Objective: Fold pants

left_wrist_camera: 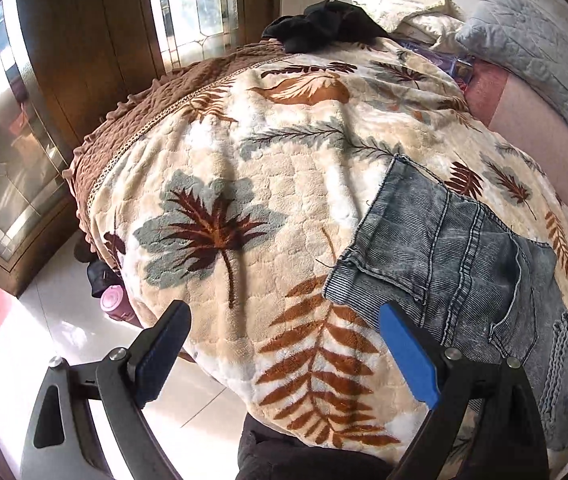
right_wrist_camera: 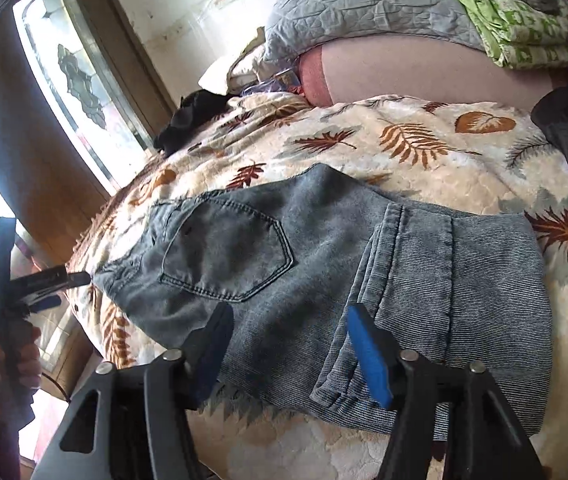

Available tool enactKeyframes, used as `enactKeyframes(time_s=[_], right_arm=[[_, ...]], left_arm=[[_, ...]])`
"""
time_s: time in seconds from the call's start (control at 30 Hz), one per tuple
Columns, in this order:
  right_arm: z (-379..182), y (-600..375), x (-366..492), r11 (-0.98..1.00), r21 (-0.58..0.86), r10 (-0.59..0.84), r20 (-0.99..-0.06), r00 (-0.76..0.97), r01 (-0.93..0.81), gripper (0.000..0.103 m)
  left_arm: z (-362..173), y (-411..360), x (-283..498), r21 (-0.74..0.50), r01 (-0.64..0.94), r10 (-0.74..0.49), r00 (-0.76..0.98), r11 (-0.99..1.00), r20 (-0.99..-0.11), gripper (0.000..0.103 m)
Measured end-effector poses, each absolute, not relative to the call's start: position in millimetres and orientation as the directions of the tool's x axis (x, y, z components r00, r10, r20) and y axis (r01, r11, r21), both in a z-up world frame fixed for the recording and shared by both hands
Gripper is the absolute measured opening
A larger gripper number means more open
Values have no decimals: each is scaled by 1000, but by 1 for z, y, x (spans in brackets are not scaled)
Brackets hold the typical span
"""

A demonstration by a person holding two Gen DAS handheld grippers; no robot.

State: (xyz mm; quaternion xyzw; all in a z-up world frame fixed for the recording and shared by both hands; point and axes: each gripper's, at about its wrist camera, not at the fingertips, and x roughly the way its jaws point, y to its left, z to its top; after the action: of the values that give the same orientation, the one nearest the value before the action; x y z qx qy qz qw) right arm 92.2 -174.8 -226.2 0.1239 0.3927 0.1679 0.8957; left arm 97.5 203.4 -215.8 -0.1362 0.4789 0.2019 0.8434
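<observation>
Folded grey-blue denim pants (right_wrist_camera: 324, 264) lie flat on the leaf-patterned cream fleece blanket (left_wrist_camera: 275, 184); the right gripper (right_wrist_camera: 288, 356) hovers above them, jaws apart and empty, and the left gripper (left_wrist_camera: 284, 352), likewise parted, holds nothing.

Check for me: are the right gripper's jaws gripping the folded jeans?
Apart. The right wrist view shows the right gripper with jaws spread wide above the jeans, denim visible between them, neither pad pressing it.
</observation>
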Motion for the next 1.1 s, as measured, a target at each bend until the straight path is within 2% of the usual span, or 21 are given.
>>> enactKeyframes(time_s=[0.43, 0.73, 0.97, 1.03, 1.1], right_arm=[[-221, -180, 93, 912, 366, 393, -644, 657, -187, 64], [-223, -178, 93, 913, 358, 393, -651, 649, -194, 64], [-223, -178, 95, 911, 364, 396, -649, 649, -192, 64], [-223, -179, 95, 912, 365, 395, -648, 652, -190, 64], [-223, -180, 96, 911, 367, 394, -646, 654, -187, 64]], left_arm=[[-238, 209, 116, -157, -485, 87, 444, 861, -892, 95], [-256, 200, 147, -176, -479, 63, 443, 860, -894, 95], [-256, 187, 163, -138, -452, 95, 455, 881, -885, 95], [-260, 179, 166, -120, -420, 93, 452, 899, -887, 90], [-264, 175, 168, -140, -391, 58, 454, 910, -889, 67]])
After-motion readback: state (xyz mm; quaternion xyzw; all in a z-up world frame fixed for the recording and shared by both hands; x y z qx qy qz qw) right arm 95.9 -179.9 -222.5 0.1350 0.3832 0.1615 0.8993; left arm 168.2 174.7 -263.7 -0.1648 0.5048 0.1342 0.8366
